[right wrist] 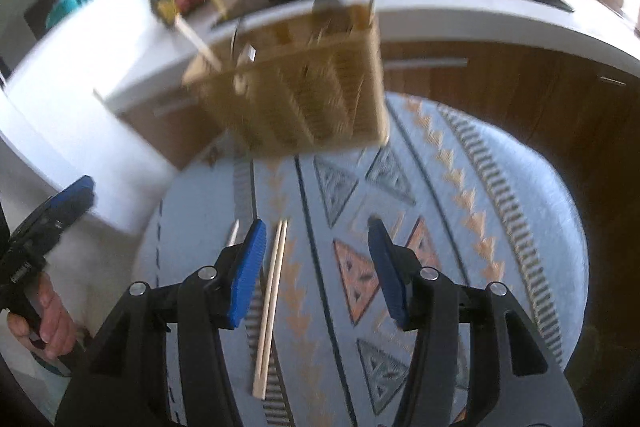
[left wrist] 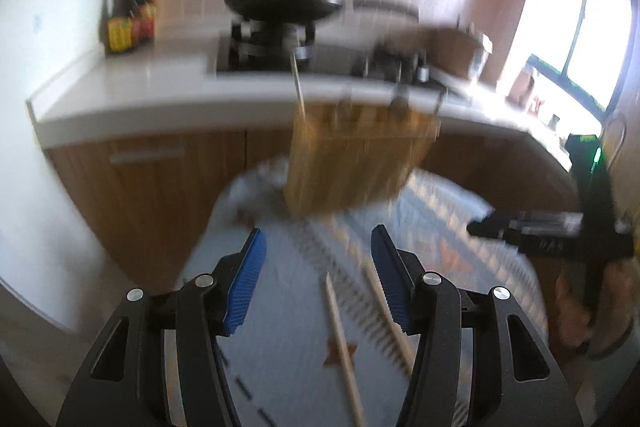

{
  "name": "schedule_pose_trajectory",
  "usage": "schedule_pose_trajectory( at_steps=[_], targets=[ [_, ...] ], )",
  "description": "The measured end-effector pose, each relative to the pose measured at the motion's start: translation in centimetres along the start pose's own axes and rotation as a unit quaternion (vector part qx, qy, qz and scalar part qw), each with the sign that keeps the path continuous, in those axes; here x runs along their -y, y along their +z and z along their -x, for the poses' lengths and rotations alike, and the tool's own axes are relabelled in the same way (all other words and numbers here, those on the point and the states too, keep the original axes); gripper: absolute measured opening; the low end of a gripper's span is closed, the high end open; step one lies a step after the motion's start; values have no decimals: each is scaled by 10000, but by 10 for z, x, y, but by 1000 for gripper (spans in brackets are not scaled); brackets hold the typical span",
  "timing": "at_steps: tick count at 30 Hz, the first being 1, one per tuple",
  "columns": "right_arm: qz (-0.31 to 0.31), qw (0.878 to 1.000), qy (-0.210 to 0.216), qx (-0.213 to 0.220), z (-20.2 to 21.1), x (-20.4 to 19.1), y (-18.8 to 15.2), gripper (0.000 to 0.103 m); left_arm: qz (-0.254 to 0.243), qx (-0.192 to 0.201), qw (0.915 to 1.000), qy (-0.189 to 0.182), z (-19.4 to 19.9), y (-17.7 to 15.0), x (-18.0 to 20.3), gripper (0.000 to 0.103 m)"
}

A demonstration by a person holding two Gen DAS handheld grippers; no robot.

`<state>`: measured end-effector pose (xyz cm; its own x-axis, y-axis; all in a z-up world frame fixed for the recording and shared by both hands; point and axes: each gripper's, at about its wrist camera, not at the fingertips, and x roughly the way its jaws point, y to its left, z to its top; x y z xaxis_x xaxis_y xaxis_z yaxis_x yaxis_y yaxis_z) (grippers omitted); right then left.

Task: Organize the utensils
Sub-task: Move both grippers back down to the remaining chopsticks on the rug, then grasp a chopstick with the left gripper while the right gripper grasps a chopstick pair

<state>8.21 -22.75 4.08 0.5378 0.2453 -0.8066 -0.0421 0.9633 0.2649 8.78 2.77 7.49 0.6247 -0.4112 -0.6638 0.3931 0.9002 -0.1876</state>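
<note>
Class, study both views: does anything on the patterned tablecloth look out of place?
Yes. A pair of chopsticks lies loose on the tablecloth, not in the wooden utensil holder behind, where other utensils already stand.

Daylight from window, far right in left wrist view, blown out w/ glare on the bench nearby. Both views heavily motion-blurred; wooden holder smeared. Fisheye bends edges, corners vignetted dark. Near hand-held gripper pads sharp.
</note>
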Motion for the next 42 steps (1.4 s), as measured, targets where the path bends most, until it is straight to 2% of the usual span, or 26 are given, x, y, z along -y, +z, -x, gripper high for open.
schedule_pose_trajectory(
  at_steps=[3,5,7,11,15,18,24,28,30,32,35,37,38,39,42],
  targets=[
    [67,9992,71,-383,-24,-10,-11,48,-108,-583,9982,-54,-29,-22,1,52],
    [139,9983,69,-564,-37,-15,-16,38,-191,-920,9955,-140,-46,-35,3,51],
    [229,9968,36,-770,-53,-22,-21,36,-363,-1216,9918,-128,-64,-47,8,51],
    [331,9933,34,-1108,-77,-30,-25,31,-687,-1562,9853,-12,-89,-66,18,46],
    [417,9915,-21,-1232,-92,-40,-29,28,-682,-1782,9816,-39,-104,-76,19,37],
    [437,9909,7,-1275,-99,-45,-29,24,-700,-1775,9816,-9,-106,-81,18,33],
    [527,9909,-120,-1232,-113,-56,-34,20,-736,-1736,9820,68,-102,-89,20,32],
    [918,9897,-501,-981,-109,-68,-44,13,-809,-1684,9823,119,-95,-93,22,33],
    [1105,9877,-620,-917,-109,-72,-47,12,-818,-1681,9823,147,-96,-93,22,33],
    [1212,9864,-621,-919,-108,-74,-48,12,-819,-1704,9818,166,-98,-91,24,34],
    [1206,9866,-551,-948,-106,-68,-48,8,-932,-1739,9795,404,-105,-88,31,35],
    [1182,9873,-492,-942,-98,-58,-48,1,-981,-1719,9784,590,-108,-87,34,20],
    [1194,9870,-513,-950,-94,-52,-48,0,-1032,-1699,9776,698,-109,-86,35,16],
    [1194,9869,-522,-949,-91,-48,-48,0,-1039,-1682,9773,758,-110,-85,35,5],
    [1189,9857,-525,-1076,-87,-32,-50,0,-805,-1660,9805,672,-109,-83,30,4]
  ],
)
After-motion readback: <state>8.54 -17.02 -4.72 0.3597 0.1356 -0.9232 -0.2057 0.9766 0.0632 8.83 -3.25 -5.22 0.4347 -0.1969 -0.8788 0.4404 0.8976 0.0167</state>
